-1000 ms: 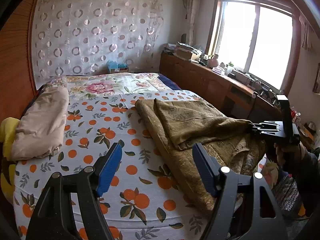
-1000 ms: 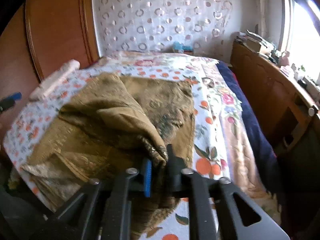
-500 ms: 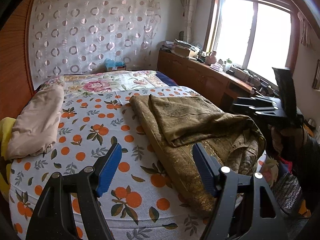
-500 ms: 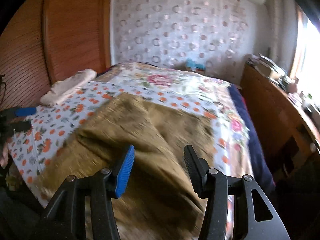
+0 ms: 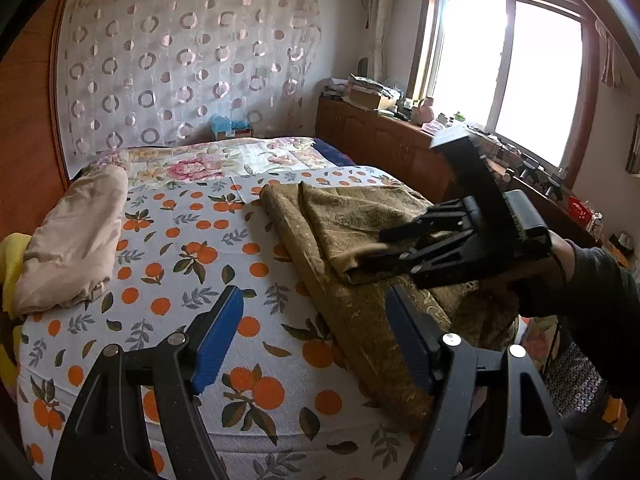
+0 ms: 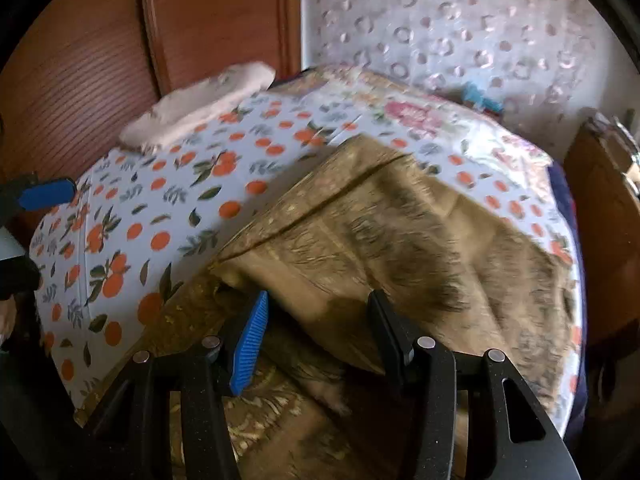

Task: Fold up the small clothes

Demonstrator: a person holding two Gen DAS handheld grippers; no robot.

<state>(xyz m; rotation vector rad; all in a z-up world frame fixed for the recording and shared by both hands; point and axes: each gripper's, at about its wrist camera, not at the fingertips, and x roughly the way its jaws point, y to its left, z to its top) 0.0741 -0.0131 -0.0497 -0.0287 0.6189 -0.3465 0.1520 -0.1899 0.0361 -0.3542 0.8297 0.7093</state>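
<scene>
A golden-brown patterned cloth (image 5: 352, 216) lies partly folded on the right side of the bed, its near end hanging over the bed's edge; it also fills the right wrist view (image 6: 400, 232). My left gripper (image 5: 312, 336) is open and empty, above the orange-print sheet just left of the cloth. My right gripper (image 6: 316, 332) is open, low over the near edge of the cloth's folded upper layer, holding nothing. In the left wrist view the right gripper (image 5: 384, 246) reaches in from the right over the cloth.
The bed (image 5: 180, 248) has an orange-print sheet. A folded beige blanket (image 5: 76, 236) lies along its left side by the wooden headboard (image 6: 120, 60). A wooden cabinet (image 5: 384, 140) with clutter runs under the window on the right.
My right gripper let go of the cloth's corner, opened, lifted away, then came back down low over the folded layer. The cloth settled flatter. The left gripper stayed open, shifting slightly.
</scene>
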